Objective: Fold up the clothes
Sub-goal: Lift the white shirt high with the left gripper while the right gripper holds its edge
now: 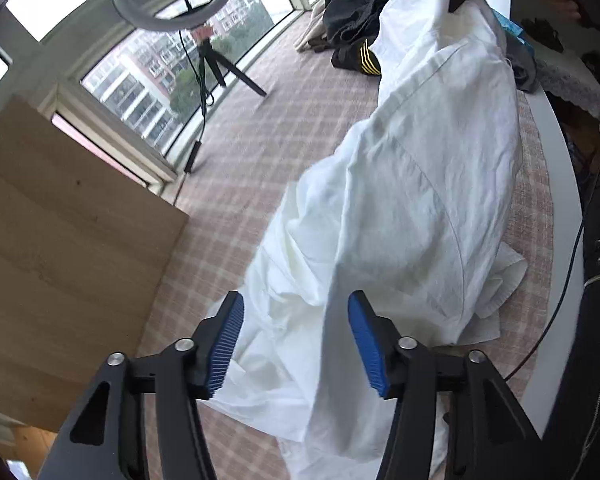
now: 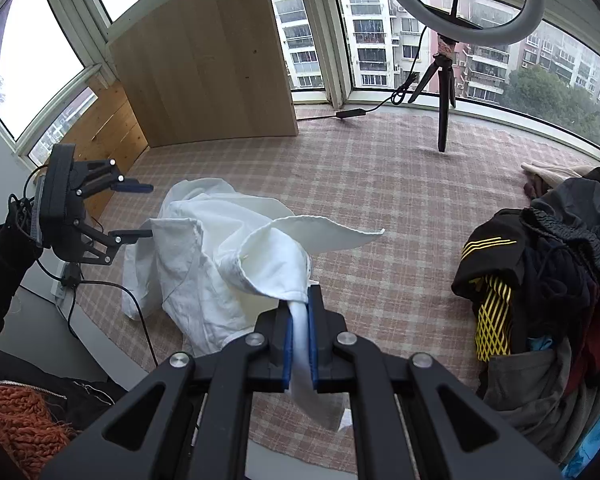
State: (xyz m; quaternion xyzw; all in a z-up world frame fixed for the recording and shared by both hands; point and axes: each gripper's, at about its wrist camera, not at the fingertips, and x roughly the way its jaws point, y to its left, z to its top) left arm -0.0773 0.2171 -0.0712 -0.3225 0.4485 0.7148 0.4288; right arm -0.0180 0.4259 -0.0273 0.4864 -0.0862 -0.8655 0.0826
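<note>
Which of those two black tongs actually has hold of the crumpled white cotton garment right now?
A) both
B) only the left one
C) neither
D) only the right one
D: the right tongs are pinched shut on a fold of the crumpled white cotton garment, while the left tongs are spread open above the cloth with nothing between their blue pads.

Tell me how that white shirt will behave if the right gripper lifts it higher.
The white shirt looks thin and floppy: it sags from the right gripper in loose folds. Probably light, since one pinched edge holds it up. Its free end would likely drag across the checked cloth.
</note>
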